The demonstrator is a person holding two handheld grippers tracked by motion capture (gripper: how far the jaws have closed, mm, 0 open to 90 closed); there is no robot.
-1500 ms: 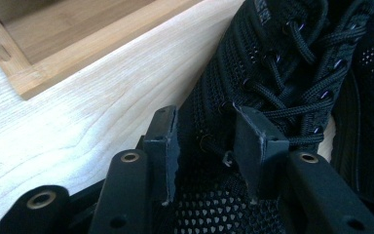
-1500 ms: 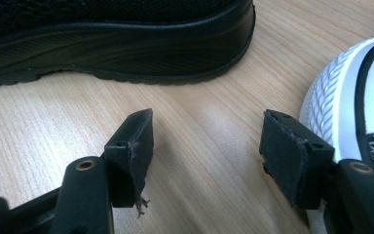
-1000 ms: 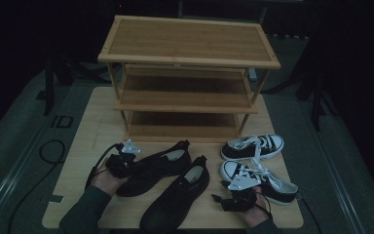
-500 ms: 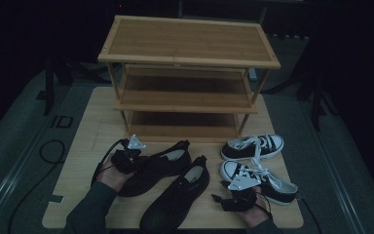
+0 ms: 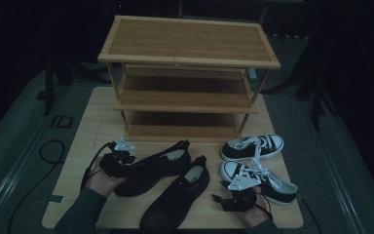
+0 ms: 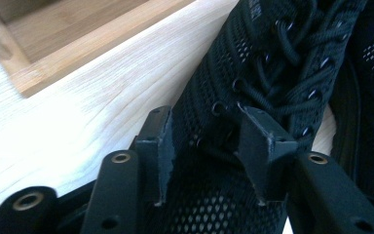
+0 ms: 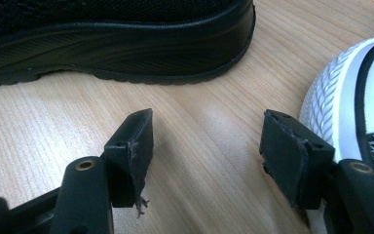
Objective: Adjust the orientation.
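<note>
Left hand (image 5: 100,179) comes in from the table's 7 o'clock edge, forearm angled toward 1 o'clock, carrying the left gripper (image 5: 126,168) against the toe end of the rear black shoe (image 5: 153,165). In the left gripper view its jaws have just been opening; they stand apart over the laced mesh upper (image 6: 253,73), mesh between them, pads not pressing: released.

Right hand (image 5: 253,214) enters at 5 o'clock, right gripper (image 5: 216,200) pointing toward 9 o'clock, low over the table (image 5: 92,126). Its jaws are spread wide over bare wood, grasping nothing.

Rear black shoe lies at table centre-left, heel toward 2 o'clock. The second black shoe (image 5: 175,200) lies just beside it at 5 o'clock, its sole (image 7: 126,46) directly ahead of the right gripper. White-toed sneaker (image 5: 258,178) touches or nearly touches the right gripper's outer jaw; its mate (image 5: 252,146) sits behind it. Three-tier wooden rack (image 5: 187,73) stands at 12 o'clock.
</note>
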